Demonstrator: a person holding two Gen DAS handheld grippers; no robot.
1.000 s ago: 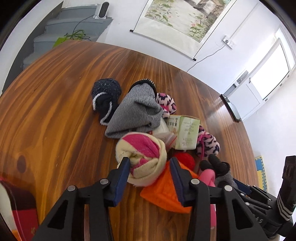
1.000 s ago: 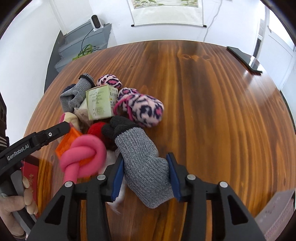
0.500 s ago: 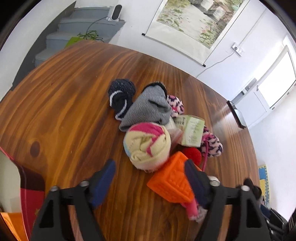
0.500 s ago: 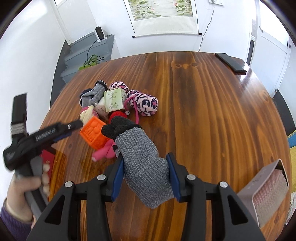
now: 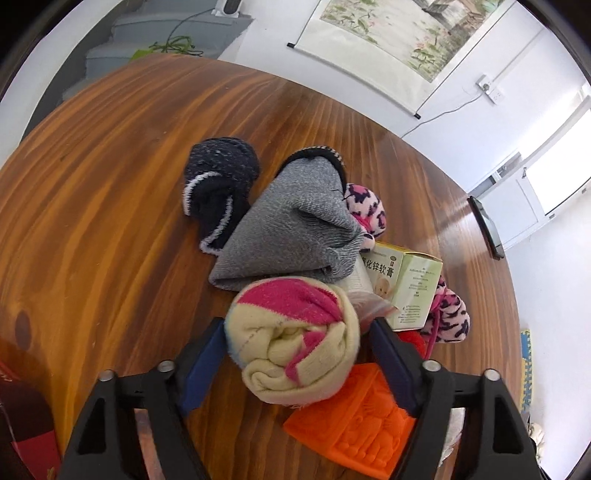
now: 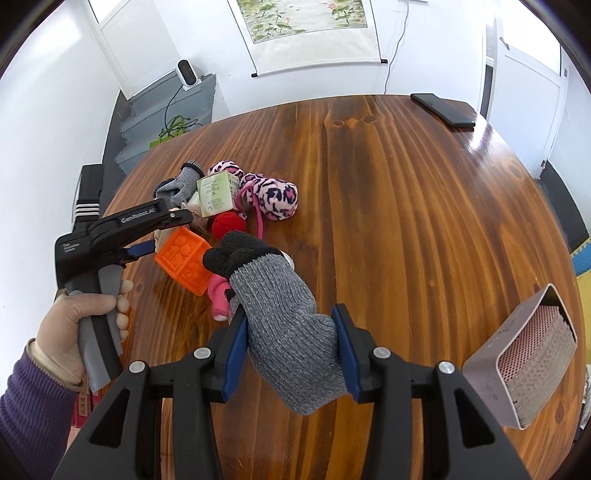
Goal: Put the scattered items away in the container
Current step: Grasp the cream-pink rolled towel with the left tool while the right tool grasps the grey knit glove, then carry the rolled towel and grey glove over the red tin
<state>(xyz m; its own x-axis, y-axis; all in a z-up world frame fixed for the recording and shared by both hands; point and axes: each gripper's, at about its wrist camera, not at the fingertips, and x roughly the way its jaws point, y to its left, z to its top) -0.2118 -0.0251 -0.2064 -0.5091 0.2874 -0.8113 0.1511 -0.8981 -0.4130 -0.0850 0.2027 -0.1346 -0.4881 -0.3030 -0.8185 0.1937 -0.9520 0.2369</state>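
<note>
Round brown wooden table, glossy, grain running away from both tongs. White walls, a scroll painting hung beyond the far edge, grey stairs off to the left with a small white device on top. Black phone at the far right rim.

Right tongs clamped on a grey glove with black fingertips, lifted above the wood. Pink mesh container just right of these tongs, tipped, mouth facing the camera.

Left tongs half wide, jaws just closing after a wider spread, set around a cream-and-pink sock roll; pads near its sides, contact not clear. Gripped by a hand in a purple sleeve.

Beyond the roll, farther from the left tongs: grey mitten, navy sock, leopard socks, green box. Orange block under the right jaw, touching the roll. Red pompom beside the block; pink knot just left of the held glove.
</note>
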